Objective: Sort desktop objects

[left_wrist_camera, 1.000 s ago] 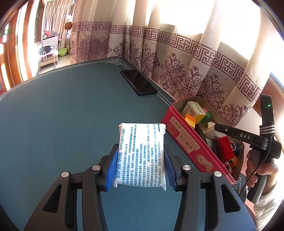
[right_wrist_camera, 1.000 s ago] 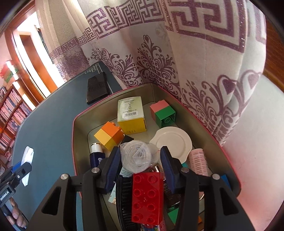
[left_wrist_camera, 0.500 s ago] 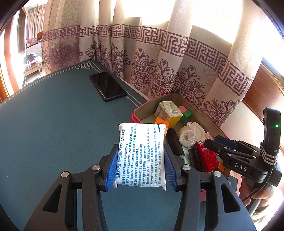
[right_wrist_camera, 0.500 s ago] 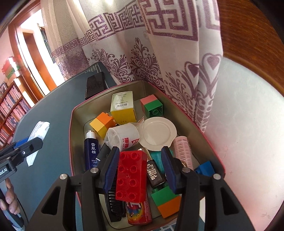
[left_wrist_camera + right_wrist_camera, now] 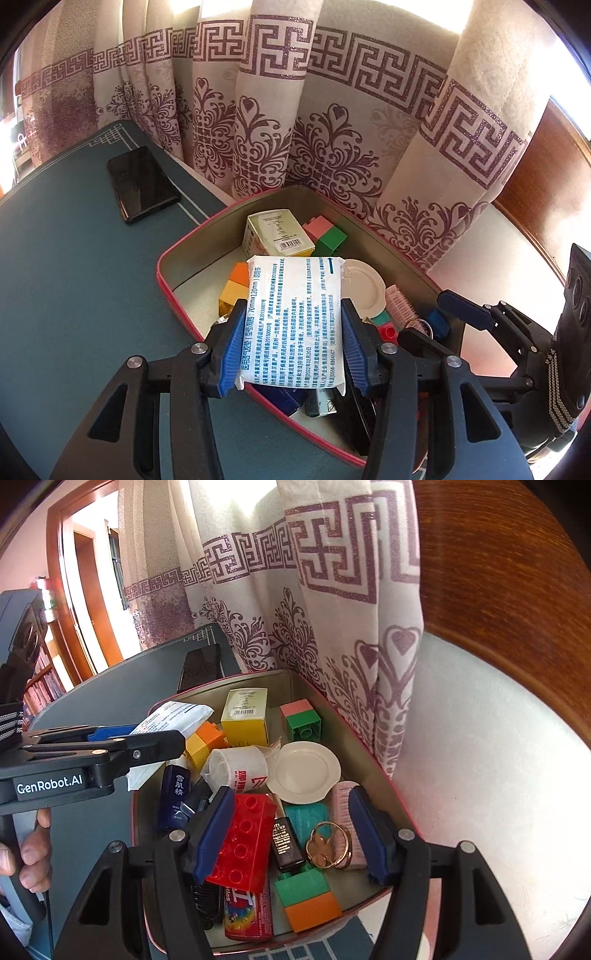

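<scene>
Nearest in the left wrist view, the left gripper (image 5: 293, 349) has its jaws easing apart around the white packet (image 5: 295, 321), the blue pads still against its sides, held above the red-rimmed tin (image 5: 162, 273). The right gripper (image 5: 291, 834) hangs over the tin's near end, jaws opening with nothing between them. The tin already holds blocks, a yellow box (image 5: 245, 716) and a white plate (image 5: 303, 771). Farther left, a black phone (image 5: 142, 188) lies unsorted on the green table (image 5: 74, 277), so little seems left.
</scene>
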The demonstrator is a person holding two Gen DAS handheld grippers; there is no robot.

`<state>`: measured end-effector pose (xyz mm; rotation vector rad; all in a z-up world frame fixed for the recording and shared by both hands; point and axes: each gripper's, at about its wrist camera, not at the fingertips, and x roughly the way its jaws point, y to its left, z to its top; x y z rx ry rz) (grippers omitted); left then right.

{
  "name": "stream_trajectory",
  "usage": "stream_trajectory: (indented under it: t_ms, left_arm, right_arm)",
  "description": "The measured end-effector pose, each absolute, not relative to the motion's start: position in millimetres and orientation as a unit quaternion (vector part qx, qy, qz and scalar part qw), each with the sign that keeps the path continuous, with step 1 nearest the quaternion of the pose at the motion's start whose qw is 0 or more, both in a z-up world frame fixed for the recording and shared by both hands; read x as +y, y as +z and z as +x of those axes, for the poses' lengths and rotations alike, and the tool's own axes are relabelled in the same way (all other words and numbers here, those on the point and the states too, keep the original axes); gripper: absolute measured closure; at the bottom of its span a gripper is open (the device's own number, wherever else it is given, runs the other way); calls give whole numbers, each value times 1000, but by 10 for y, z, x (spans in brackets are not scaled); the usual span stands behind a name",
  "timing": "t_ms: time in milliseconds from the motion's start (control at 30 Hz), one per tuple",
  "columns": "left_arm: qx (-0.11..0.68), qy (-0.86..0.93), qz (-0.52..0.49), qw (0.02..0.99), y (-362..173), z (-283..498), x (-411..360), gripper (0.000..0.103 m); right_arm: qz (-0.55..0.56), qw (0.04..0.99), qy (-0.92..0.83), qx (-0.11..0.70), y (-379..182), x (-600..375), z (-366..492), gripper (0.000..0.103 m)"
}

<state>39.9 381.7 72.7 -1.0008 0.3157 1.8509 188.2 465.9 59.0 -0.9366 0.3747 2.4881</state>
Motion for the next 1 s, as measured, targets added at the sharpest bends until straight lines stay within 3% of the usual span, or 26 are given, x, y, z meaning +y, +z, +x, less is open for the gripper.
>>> stream_trajectory:
  t_ms: [100,233,533,700,800,1000]
  left_arm:
    - [126,767,-418,470,682,362,3849,38]
    - [119,781,-414,453,664,314,3760,37]
    - [122,831,-337,425,1029,476,3328,37]
    - [101,852,-310,409,1230,635,3013,24]
    - [81,870,-286,394,1377,744,2778,19]
    - [61,885,-250,388,1626,1006,2360,16]
  right_arm:
    - [-340,228,901,144,571,4694,1912,33]
    - [-338,226,902,145,585,4655,1928,24]
    - [-341,226,900,151,731,4482,1962,20]
    - [-340,250,898,123,924,4272,2028,12]
    - [-324,278,897,112,1074,4158,2133,0]
    - [-294,314,897,103,1386,3905,2387,0]
